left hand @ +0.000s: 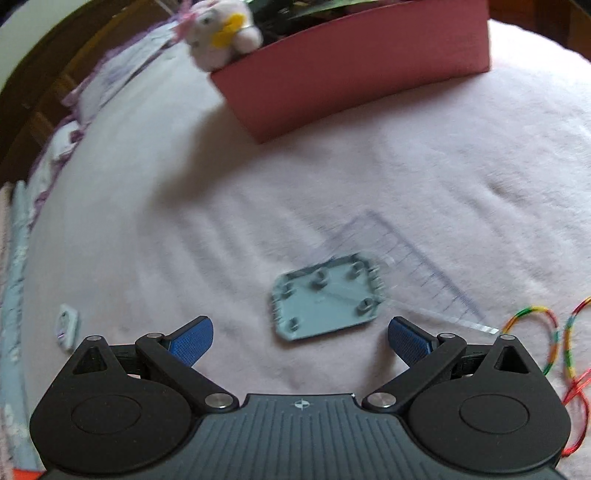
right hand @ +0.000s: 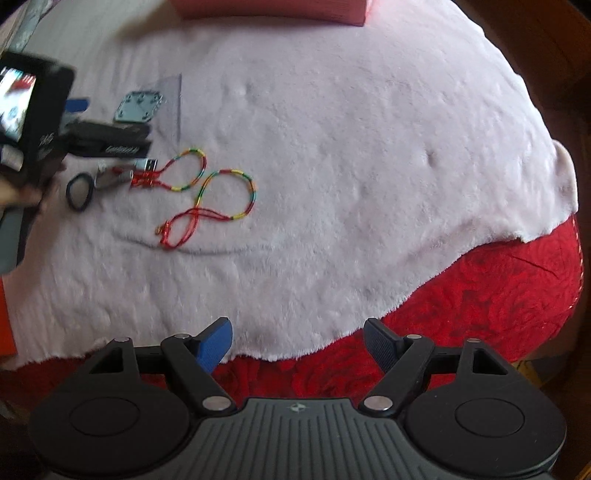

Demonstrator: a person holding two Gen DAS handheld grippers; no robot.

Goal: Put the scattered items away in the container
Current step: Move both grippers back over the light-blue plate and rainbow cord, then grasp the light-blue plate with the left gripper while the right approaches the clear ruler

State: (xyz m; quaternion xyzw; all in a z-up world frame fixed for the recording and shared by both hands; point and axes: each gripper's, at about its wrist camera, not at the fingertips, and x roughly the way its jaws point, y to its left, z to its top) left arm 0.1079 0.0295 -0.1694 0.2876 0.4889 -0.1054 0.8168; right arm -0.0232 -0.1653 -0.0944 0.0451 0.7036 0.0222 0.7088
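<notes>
Both claws, the left claw [left hand: 300,336] and right claw [right hand: 298,341], gape empty, so the pale blue square plastic plate [left hand: 327,297], clear ruler [left hand: 413,273] and multicoloured braided cords [right hand: 207,192] still lie on the pink fleece blanket [right hand: 351,166], outside the pink rectangular box [left hand: 354,70] holding a plush toy [left hand: 221,33].

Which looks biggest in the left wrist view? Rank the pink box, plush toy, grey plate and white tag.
1. pink box
2. grey plate and plush toy: look alike; the toy is farther, blurred and partly cropped, so unranked
3. white tag
</notes>
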